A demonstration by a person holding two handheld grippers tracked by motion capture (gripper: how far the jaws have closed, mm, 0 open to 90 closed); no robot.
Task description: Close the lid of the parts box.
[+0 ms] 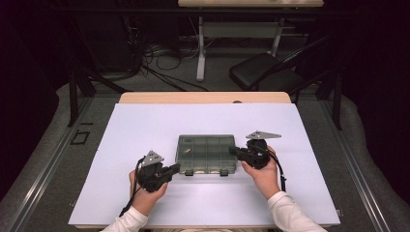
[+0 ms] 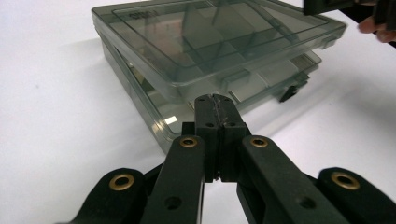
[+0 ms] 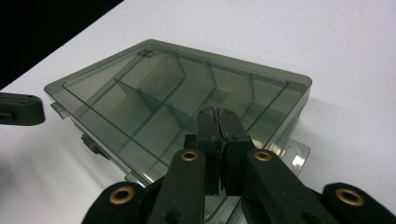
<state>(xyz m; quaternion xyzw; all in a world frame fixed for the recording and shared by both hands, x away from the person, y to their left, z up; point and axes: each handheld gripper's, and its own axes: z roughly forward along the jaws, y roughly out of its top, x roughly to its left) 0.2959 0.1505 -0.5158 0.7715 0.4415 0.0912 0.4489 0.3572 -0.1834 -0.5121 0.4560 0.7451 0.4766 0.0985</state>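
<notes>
Grippers, two, left and right, jaws pressed together, flank one smoky compartment box on the table

The left gripper sat near the table's front edge, jaws pressed together; the right gripper lay farther back, jaws likewise closed.
</notes>
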